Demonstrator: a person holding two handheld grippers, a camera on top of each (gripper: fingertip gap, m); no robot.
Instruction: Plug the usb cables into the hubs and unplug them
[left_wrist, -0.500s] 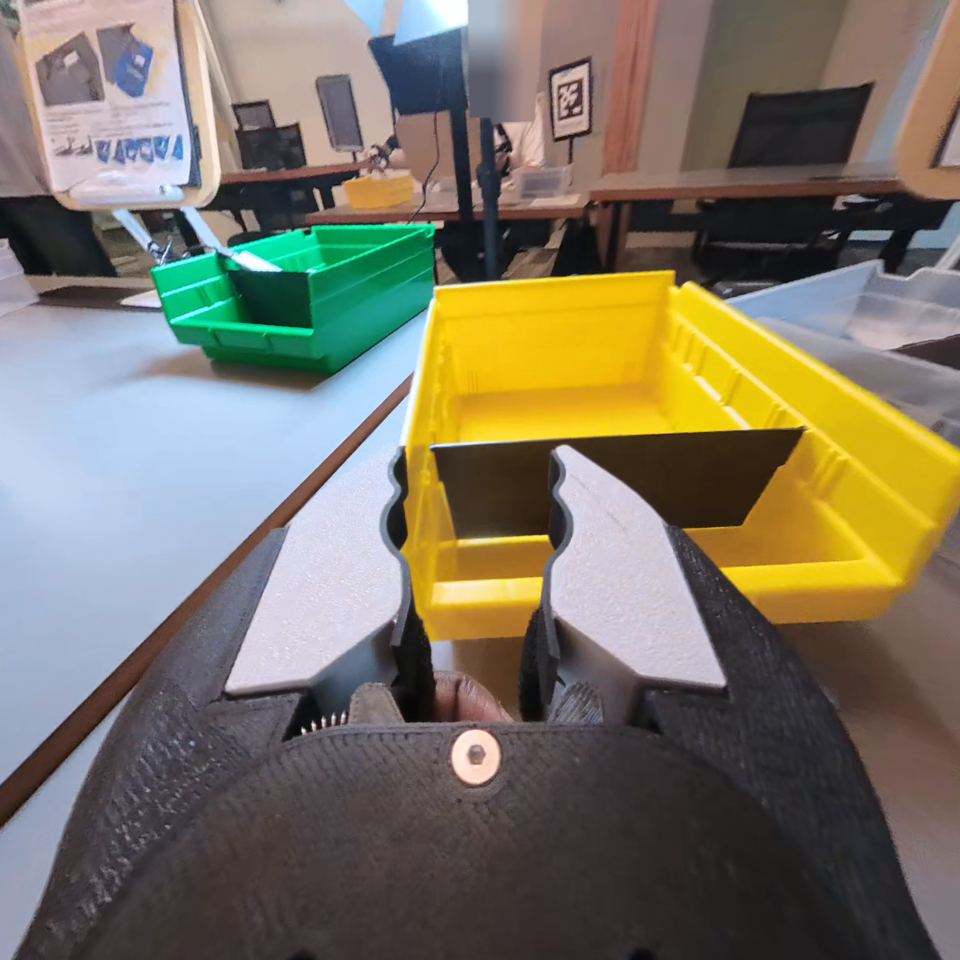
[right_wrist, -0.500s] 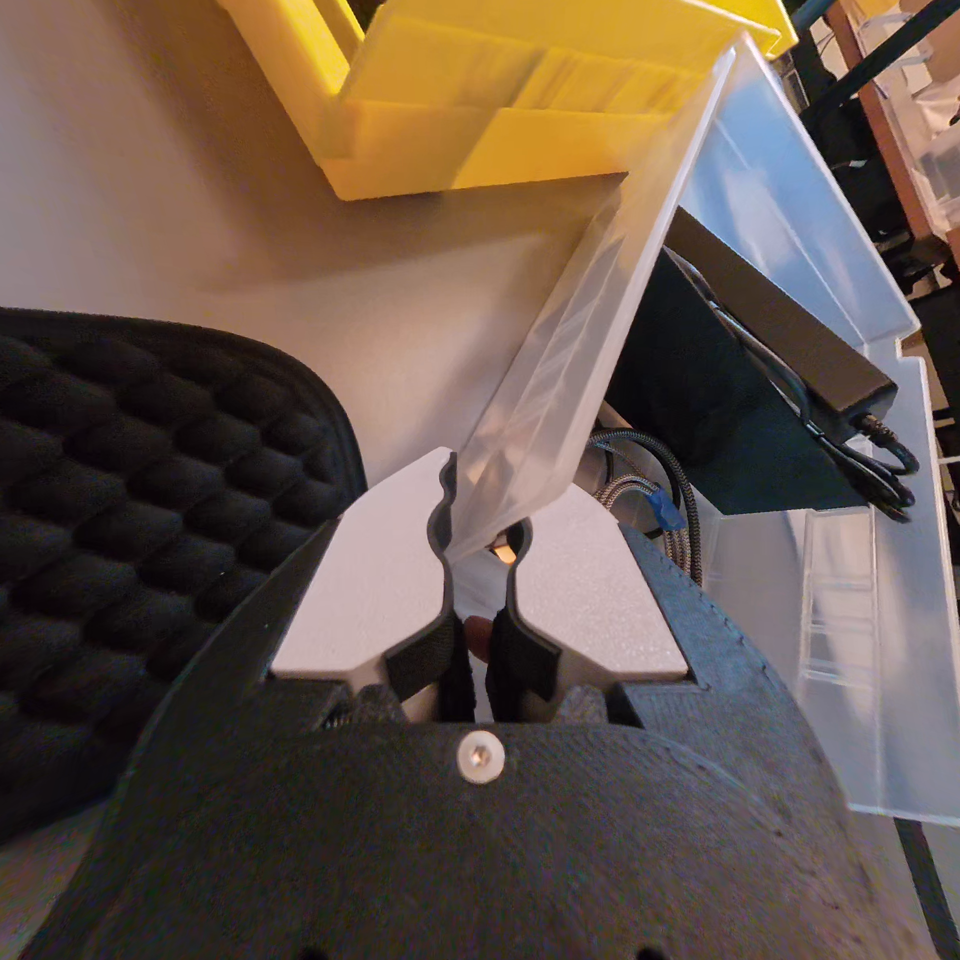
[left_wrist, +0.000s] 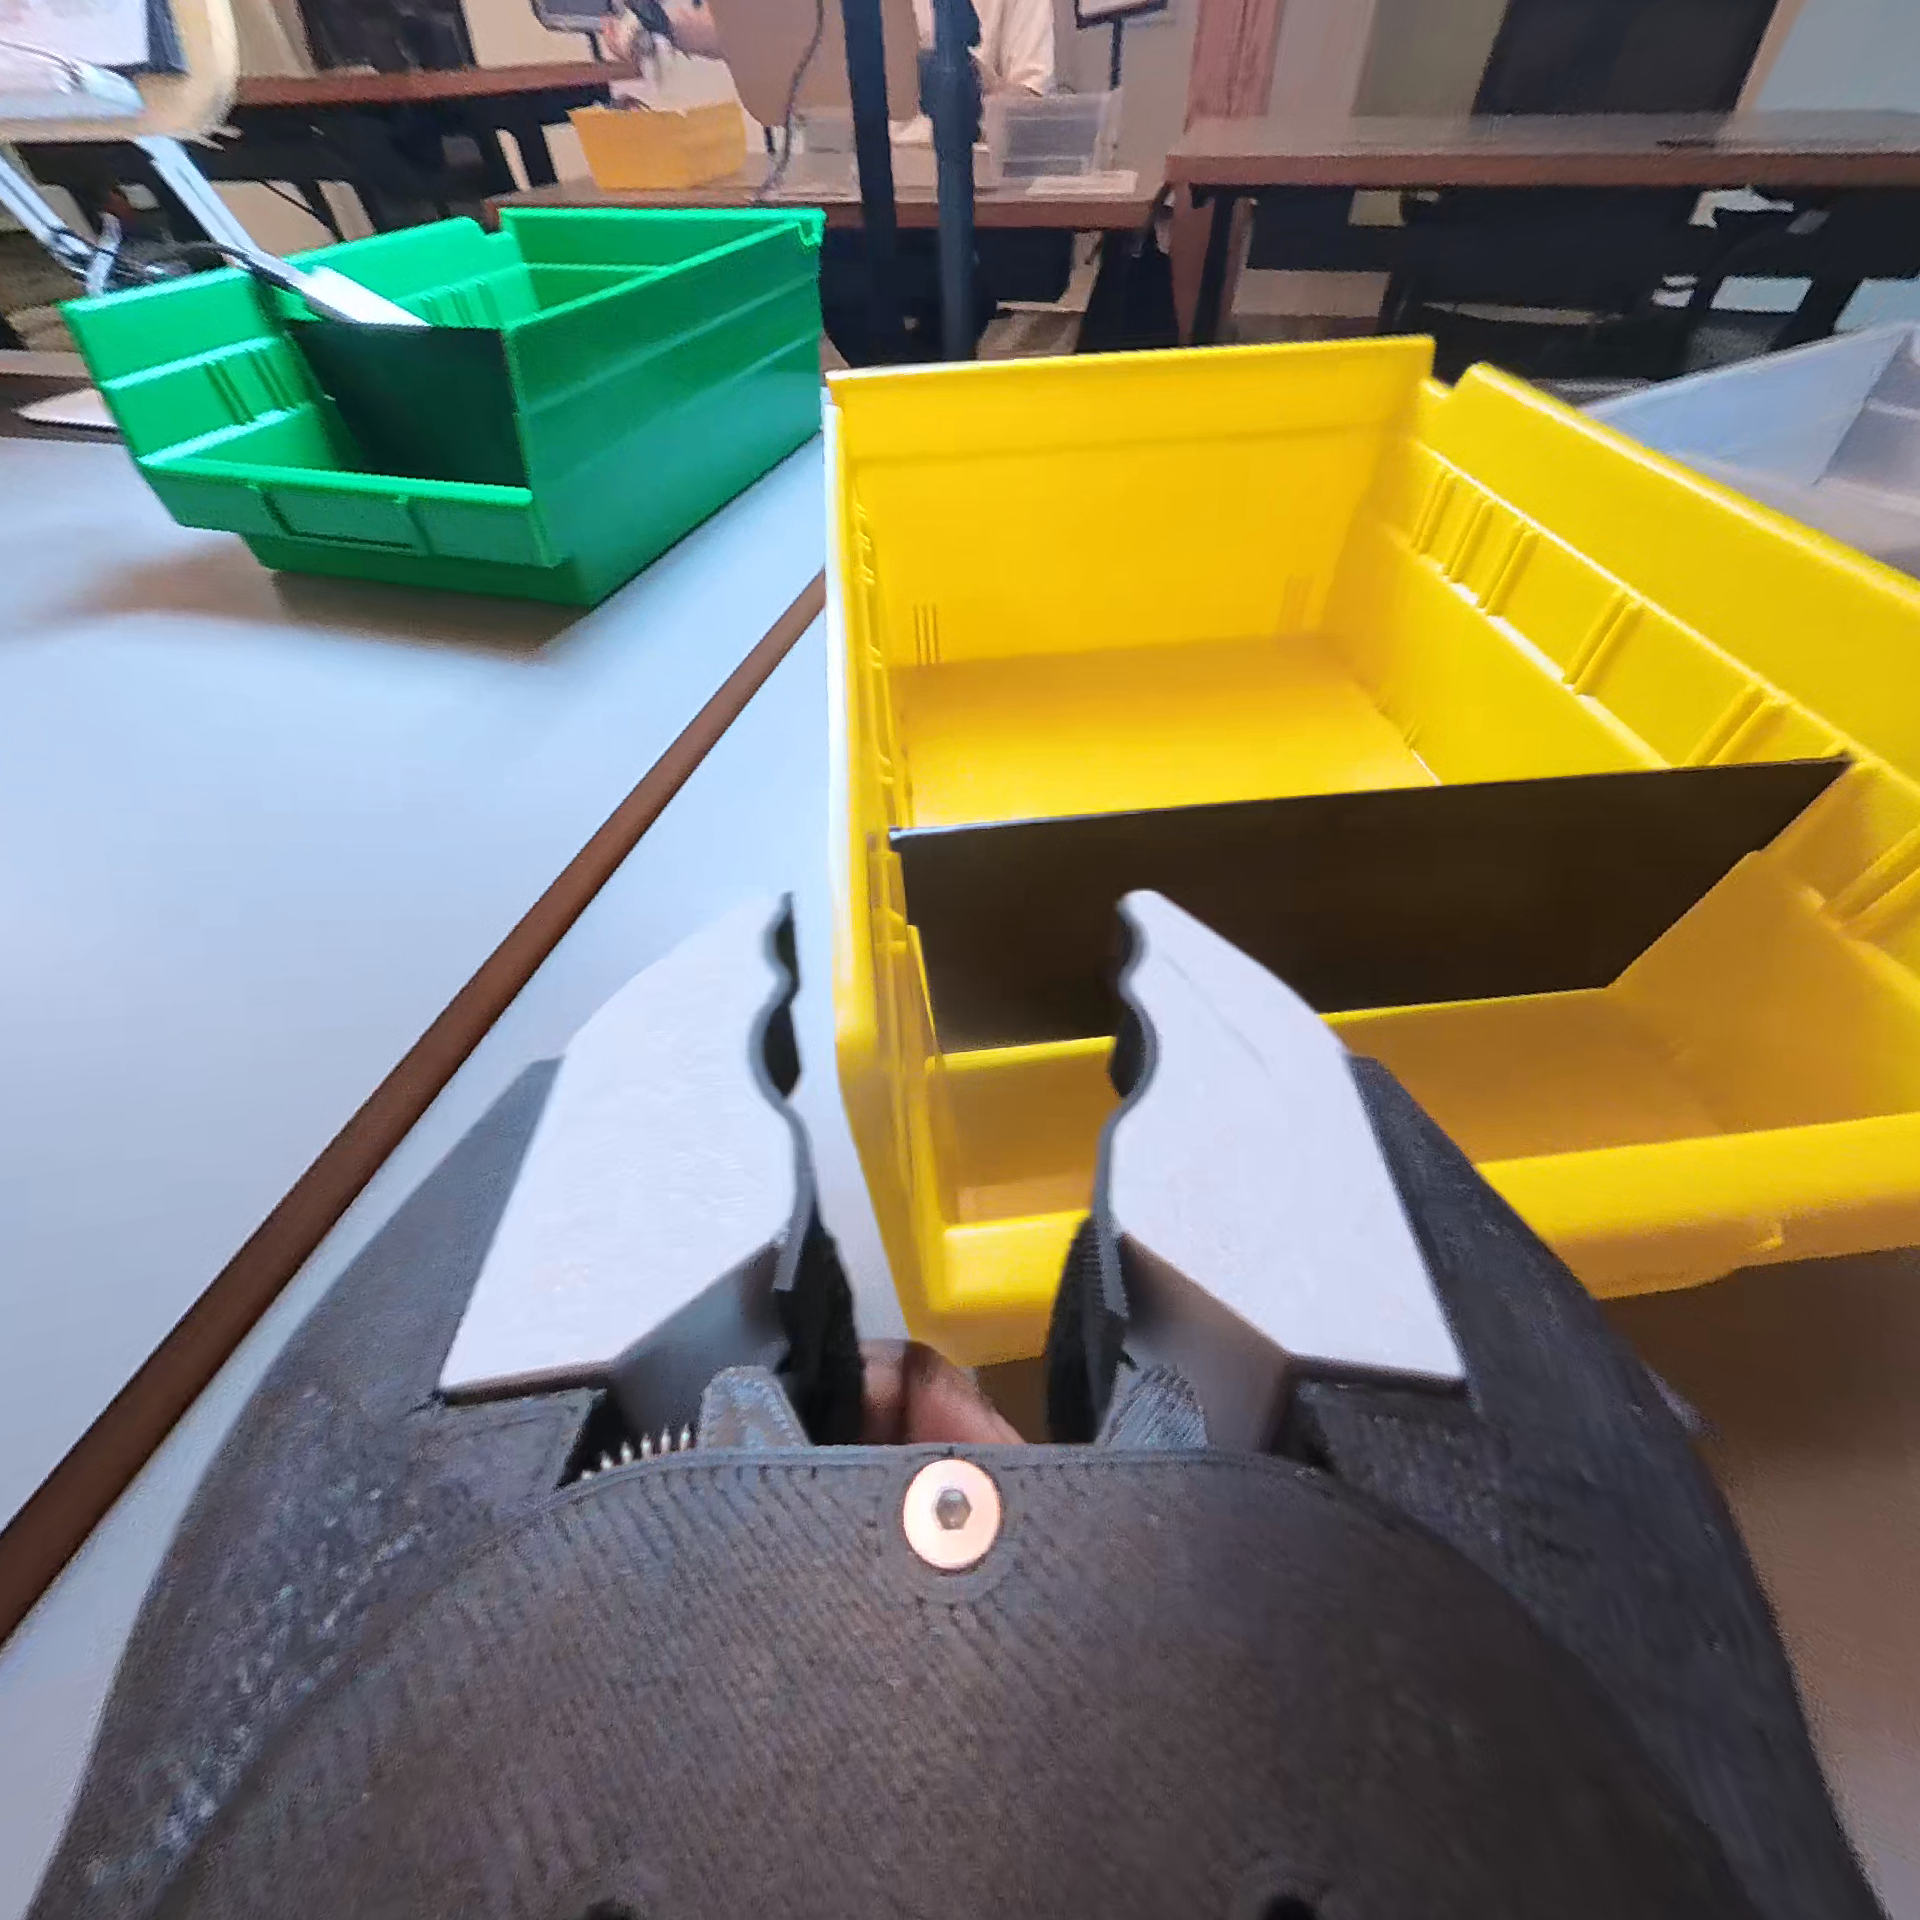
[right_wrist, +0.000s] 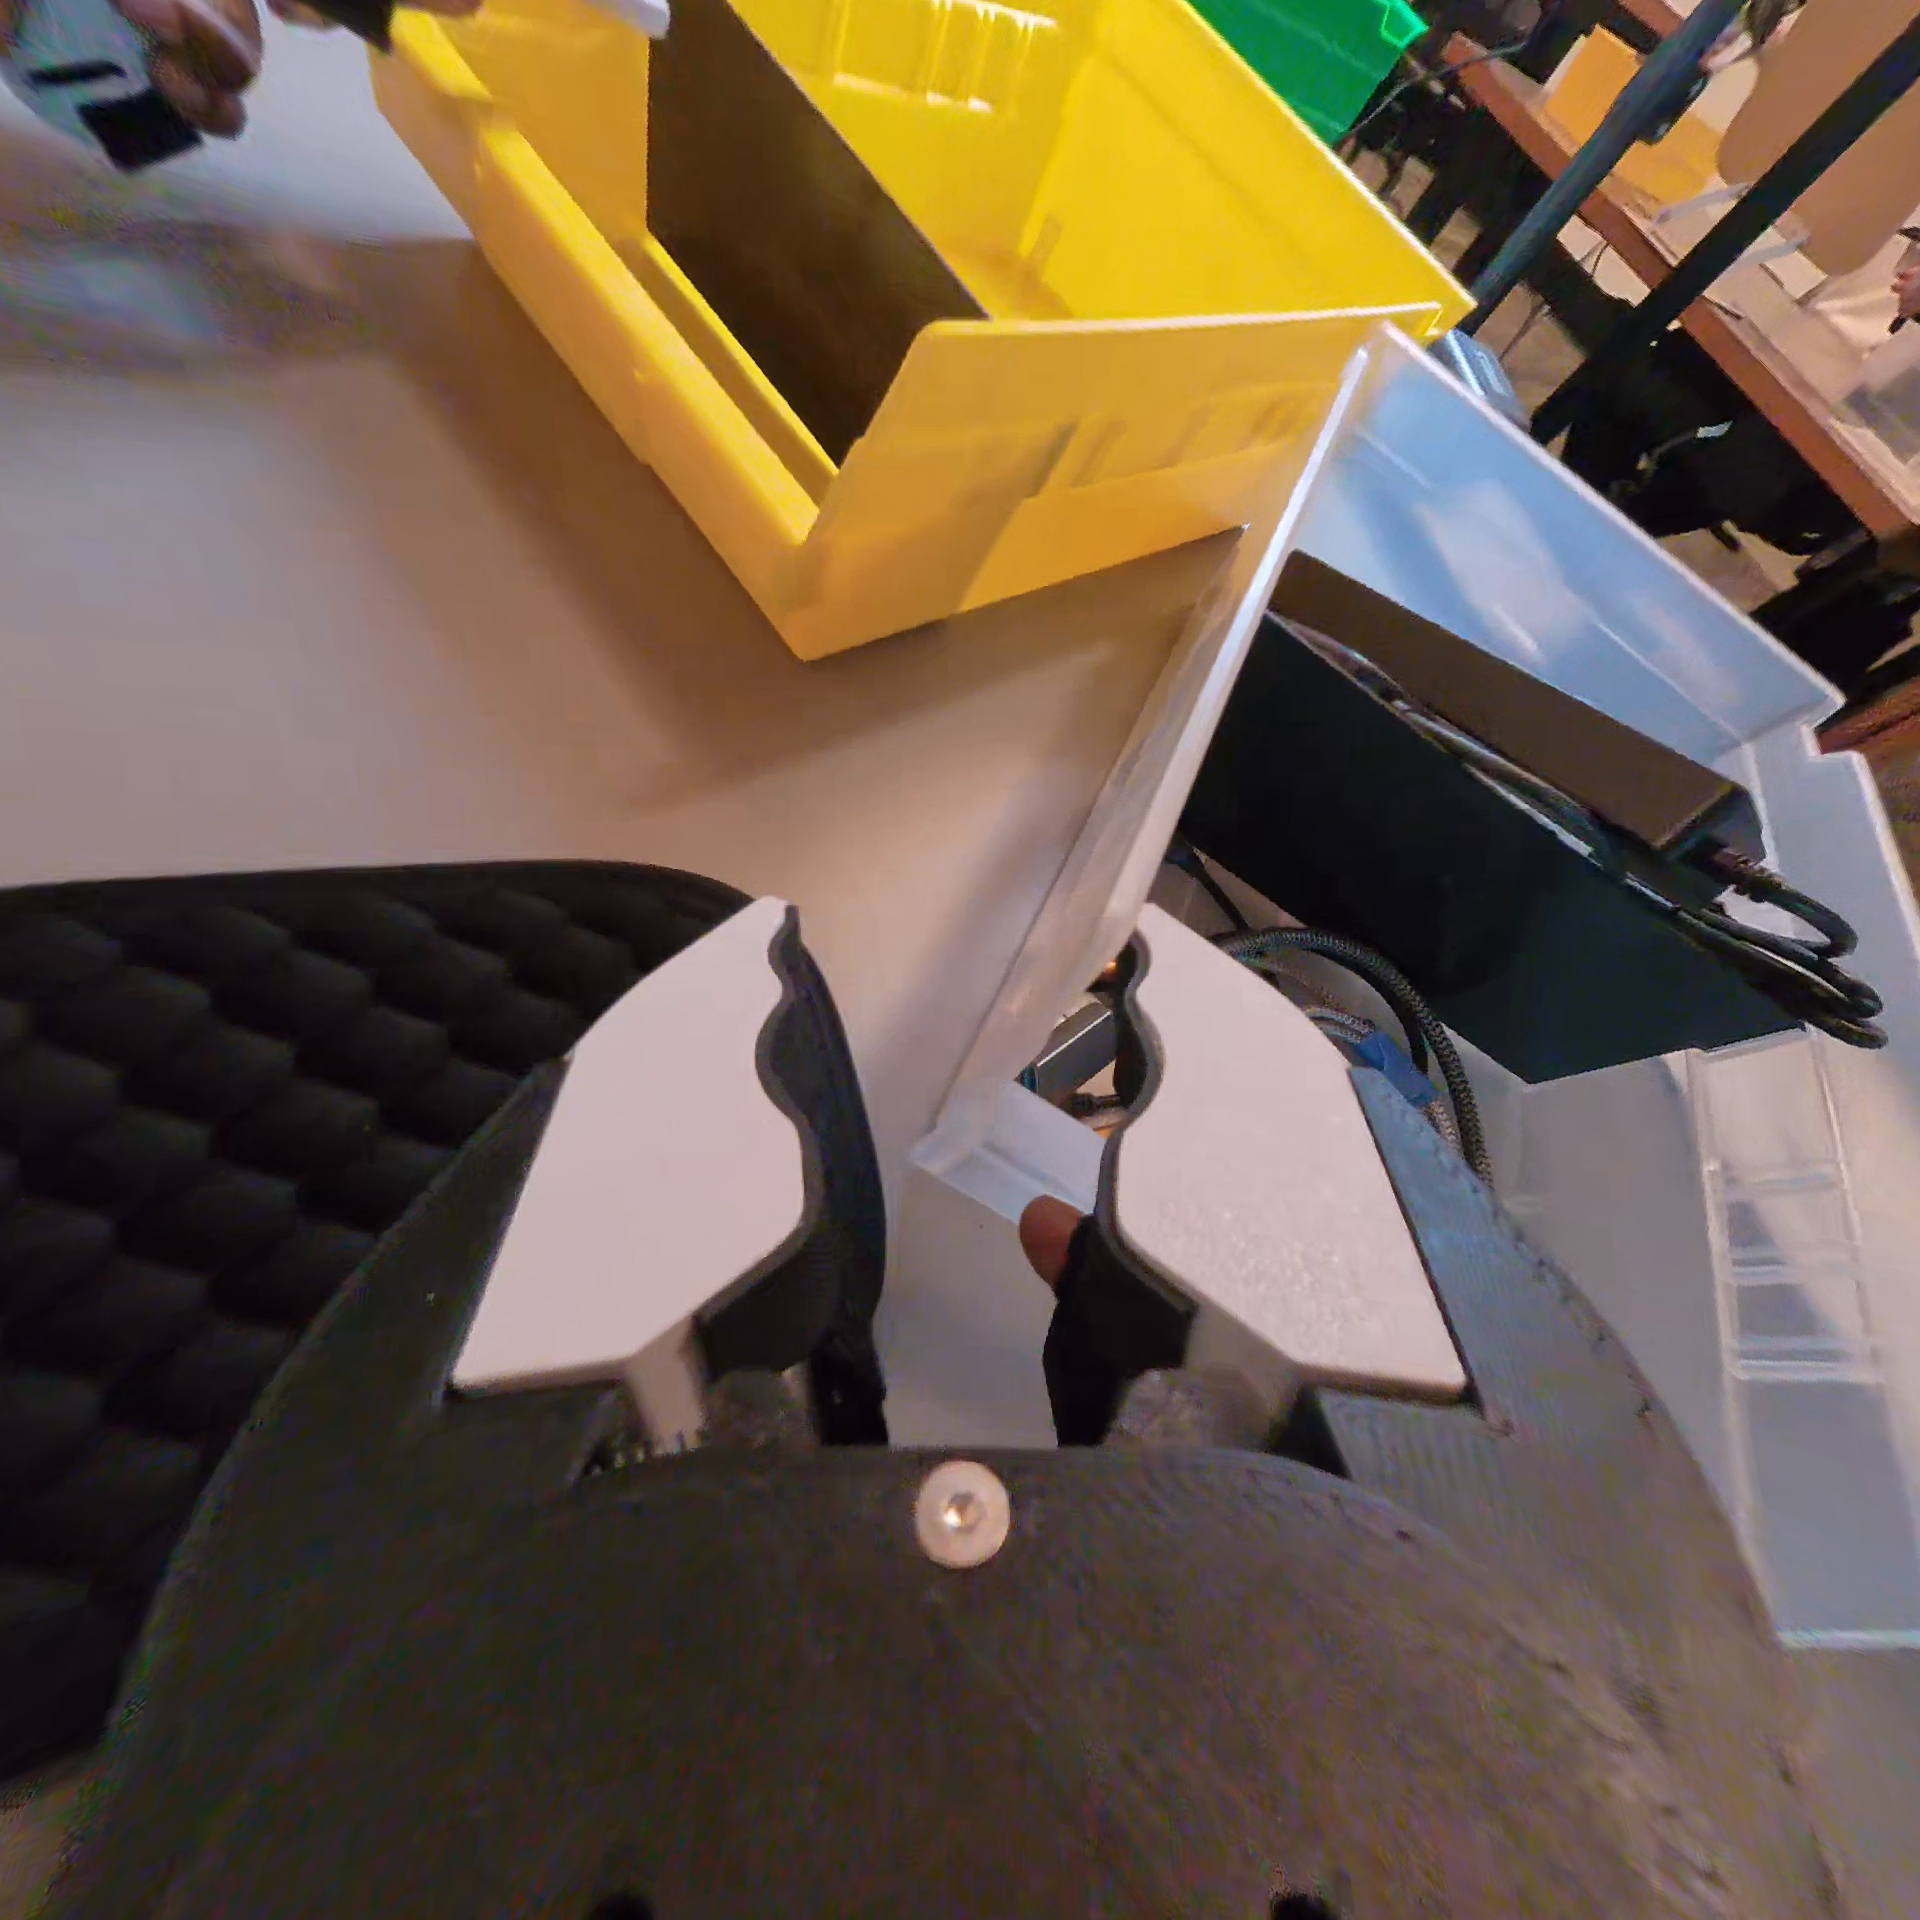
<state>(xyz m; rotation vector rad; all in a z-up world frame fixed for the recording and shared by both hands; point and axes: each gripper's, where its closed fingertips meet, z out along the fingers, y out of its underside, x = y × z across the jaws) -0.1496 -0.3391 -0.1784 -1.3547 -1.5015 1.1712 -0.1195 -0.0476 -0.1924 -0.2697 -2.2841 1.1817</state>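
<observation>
1. Yellow plastic bin (left_wrist: 1143, 540) sits on the pale table (left_wrist: 260, 831), right in front of the left gripper (left_wrist: 956, 925).
2. A flat black divider card (left_wrist: 1455, 883) stands across the inside of that yellow plastic bin.
3. The left gripper has its two grey fingers (left_wrist: 665, 1122) spread apart, and nothing is between them. The near corner of the yellow plastic bin shows through the gap.
4. A green plastic bin (left_wrist: 644, 416) sits farther back on the left, on the next table, well apart from the yellow one.
5. The right gripper (right_wrist: 961, 925) also has its fingers spread wide, and it holds nothing.
6. The corner of a clear plastic bin (right_wrist: 1143, 831) pokes up into the gap between the right gripper's fingers.
7. Inside the clear plastic bin lie a long black hub box (right_wrist: 1507, 707) and braided grey usb cables (right_wrist: 1351, 966). One cable has a small blue piece on it. The hub box rests on a dark divider card.
8. A bumpy black foam pad (right_wrist: 208, 1091) lies on the table to the left of the right gripper.
9. The clear plastic bin sits just beside the yellow one.
</observation>
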